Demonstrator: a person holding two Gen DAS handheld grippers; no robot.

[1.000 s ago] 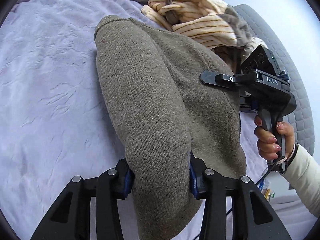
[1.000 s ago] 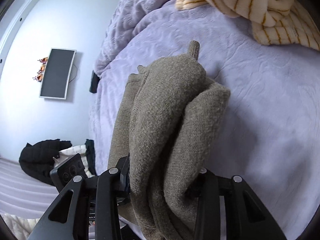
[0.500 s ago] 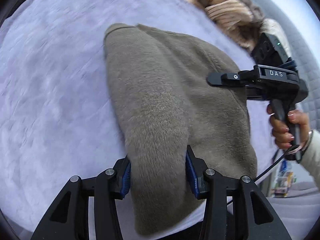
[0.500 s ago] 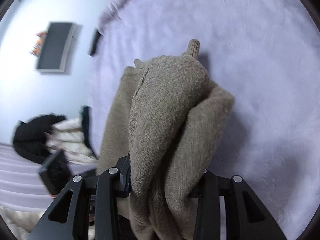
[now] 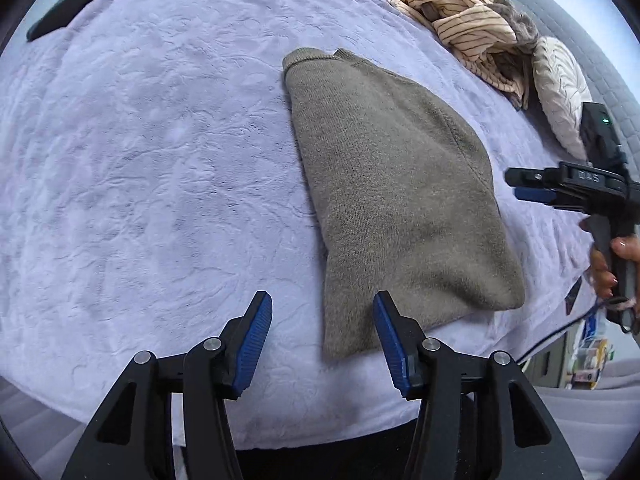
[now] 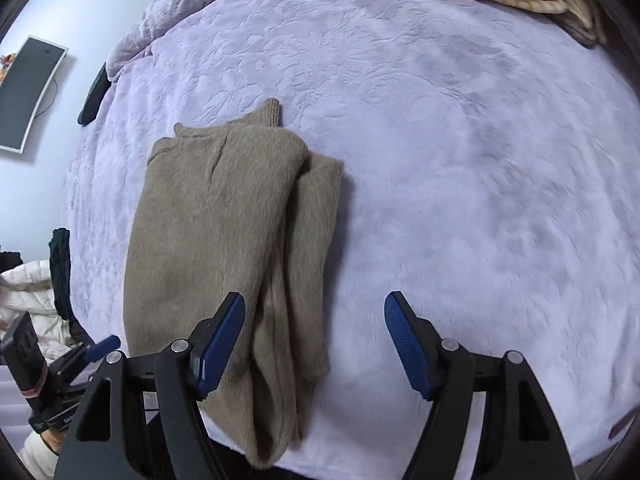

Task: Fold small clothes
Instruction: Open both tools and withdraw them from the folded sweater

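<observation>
A grey-brown knitted sweater (image 5: 396,200) lies folded flat on the lilac bedspread (image 5: 160,160), its collar at the far end. It also shows in the right wrist view (image 6: 224,240), with a doubled layer along its right side. My left gripper (image 5: 322,320) is open and empty, just above the sweater's near corner. My right gripper (image 6: 314,328) is open and empty, over the sweater's near right edge; it also shows from the side in the left wrist view (image 5: 532,186), to the right of the sweater.
A heap of cream striped clothes (image 5: 464,12) and a white pillow (image 5: 560,88) lie at the far right of the bed. A grey headboard (image 5: 560,20) stands behind them. A wall monitor (image 6: 28,92) and a pile of dark and white clothes (image 6: 36,280) are beyond the bed's left edge.
Both grippers were shut on the sweater and held it up. Now both are open, the sweater lies flat on the bed, and both grippers have drawn back from it.
</observation>
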